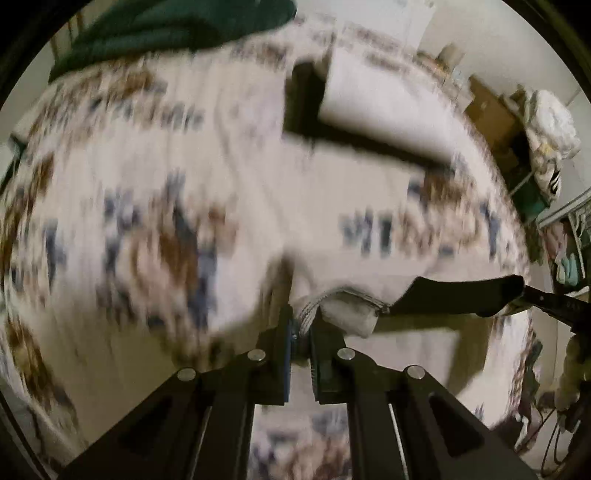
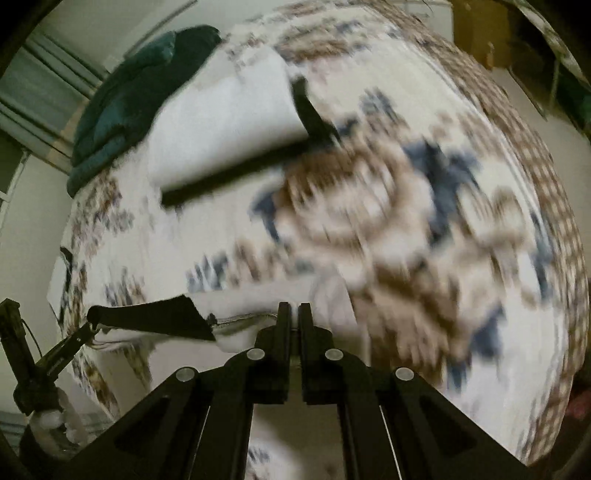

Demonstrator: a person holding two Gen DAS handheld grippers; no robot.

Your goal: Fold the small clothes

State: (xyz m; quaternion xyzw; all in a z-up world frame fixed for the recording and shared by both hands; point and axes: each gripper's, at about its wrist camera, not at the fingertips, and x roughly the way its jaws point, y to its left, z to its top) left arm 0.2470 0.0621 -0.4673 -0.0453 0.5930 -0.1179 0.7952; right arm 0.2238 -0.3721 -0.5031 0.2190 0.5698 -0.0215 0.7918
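A small white garment with a black band (image 1: pixel 458 295) hangs stretched between my two grippers above the patterned bedspread (image 1: pixel 147 184). My left gripper (image 1: pixel 301 328) is shut on its white hem corner (image 1: pixel 343 310). In the right wrist view my right gripper (image 2: pixel 294 314) is shut on the other end of the same garment (image 2: pixel 243 323), whose black band (image 2: pixel 159 317) runs left toward the other gripper (image 2: pixel 74 339). A folded white and black garment (image 1: pixel 373 110) lies farther off on the bed; it also shows in the right wrist view (image 2: pixel 221 122). Both views are motion-blurred.
A dark green folded cloth (image 1: pixel 177 29) lies at the far edge of the bed, also in the right wrist view (image 2: pixel 129 99). Shelves with boxes and a white bundle (image 1: pixel 550 125) stand right of the bed. The bedspread (image 2: pixel 406 221) fills most of both views.
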